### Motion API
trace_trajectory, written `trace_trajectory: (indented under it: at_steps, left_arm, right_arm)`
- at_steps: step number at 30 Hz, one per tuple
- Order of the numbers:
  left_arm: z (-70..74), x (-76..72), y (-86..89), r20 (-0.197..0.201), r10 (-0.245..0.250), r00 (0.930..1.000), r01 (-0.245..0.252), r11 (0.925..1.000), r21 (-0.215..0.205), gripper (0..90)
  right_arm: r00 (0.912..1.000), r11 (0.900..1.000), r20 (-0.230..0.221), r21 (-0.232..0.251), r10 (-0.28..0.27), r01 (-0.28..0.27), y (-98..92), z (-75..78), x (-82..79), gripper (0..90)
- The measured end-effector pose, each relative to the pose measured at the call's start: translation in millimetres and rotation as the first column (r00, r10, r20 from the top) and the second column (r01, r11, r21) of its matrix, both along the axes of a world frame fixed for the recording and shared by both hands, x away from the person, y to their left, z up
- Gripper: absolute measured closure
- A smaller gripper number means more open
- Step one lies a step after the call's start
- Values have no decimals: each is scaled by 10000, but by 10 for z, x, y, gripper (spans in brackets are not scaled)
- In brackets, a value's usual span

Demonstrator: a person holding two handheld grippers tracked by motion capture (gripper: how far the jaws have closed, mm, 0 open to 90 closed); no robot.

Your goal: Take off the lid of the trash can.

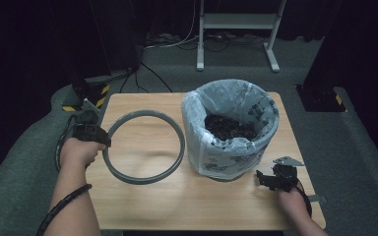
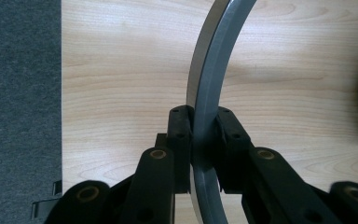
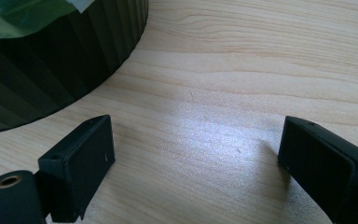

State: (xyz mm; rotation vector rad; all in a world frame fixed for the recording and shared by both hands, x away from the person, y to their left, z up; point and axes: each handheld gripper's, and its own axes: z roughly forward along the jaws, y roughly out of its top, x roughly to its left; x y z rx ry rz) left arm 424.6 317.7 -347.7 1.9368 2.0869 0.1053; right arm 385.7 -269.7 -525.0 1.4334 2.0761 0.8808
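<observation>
A large grey ring (image 1: 144, 146) lies on the left half of the wooden table (image 1: 187, 204). My left gripper (image 1: 103, 141) is shut on the ring's left edge; in the left gripper view the grey band (image 2: 214, 74) runs up between the two black pads (image 2: 180, 126), which press on both its sides. A dark bin (image 1: 230, 130) lined with a pale plastic bag stands on the right half, with dark scraps inside. My right gripper (image 1: 266, 180) rests low by the bin's near right side, jaws open with only bare wood between its fingertips (image 3: 86, 163). The bin's ribbed wall (image 3: 60, 60) stands to its left.
The table's left edge meets grey carpet (image 2: 18, 93) just beside my left gripper. Behind the table stand a white metal frame (image 1: 236, 29), cables on the floor and black stands with yellow-black tape (image 1: 101, 96).
</observation>
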Motion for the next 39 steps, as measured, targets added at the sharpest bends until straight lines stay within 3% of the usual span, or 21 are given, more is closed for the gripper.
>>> trace_trajectory:
  at_steps: [12, 32, 39]
  left_arm:
    - [-390, 19, -30, -439, -68, 9990, 65, 9999, -89, 778]
    - [-885, -20, -50, -1025, -203, 9945, 210, 9998, 60, 776]
    - [-994, -23, -87, -1196, -303, 9924, 309, 9995, 27, 775]
  right_arm:
    - [10000, 10000, -15, -5, 1, -1, 0, 1, 0, 102]
    - [10000, 10000, -29, 8, -1, 1, 0, 2, -1, 102]
    - [10000, 10000, -31, 5, 0, 0, 0, 2, -1, 102]
